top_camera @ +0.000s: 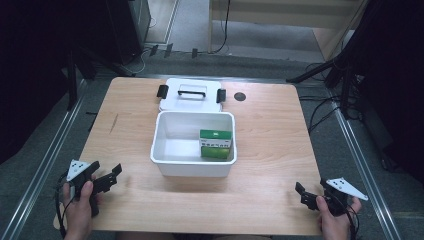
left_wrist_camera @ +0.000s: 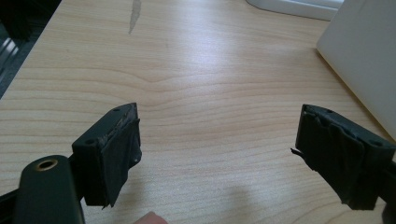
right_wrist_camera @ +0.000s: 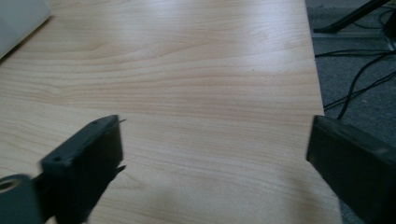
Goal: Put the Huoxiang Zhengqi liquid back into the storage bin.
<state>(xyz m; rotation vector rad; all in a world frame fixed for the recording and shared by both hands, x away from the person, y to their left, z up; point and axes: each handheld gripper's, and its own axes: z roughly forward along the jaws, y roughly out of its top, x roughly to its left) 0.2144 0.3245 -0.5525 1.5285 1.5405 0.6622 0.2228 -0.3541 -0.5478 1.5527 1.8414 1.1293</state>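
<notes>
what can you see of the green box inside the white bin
The green box is a small carton, cardboard by the look of it, green with a white band of print across its upper face; the print is too small to read. It looks closed. It sits inside the open white bin, on the bin's floor, tucked against the right wall toward the near right corner. Nothing else touches it.

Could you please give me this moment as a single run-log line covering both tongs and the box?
left tongs: open, empty, near table edge | right tongs: open, empty | white box: lid off | green carton: inside box | lid: behind box
</notes>
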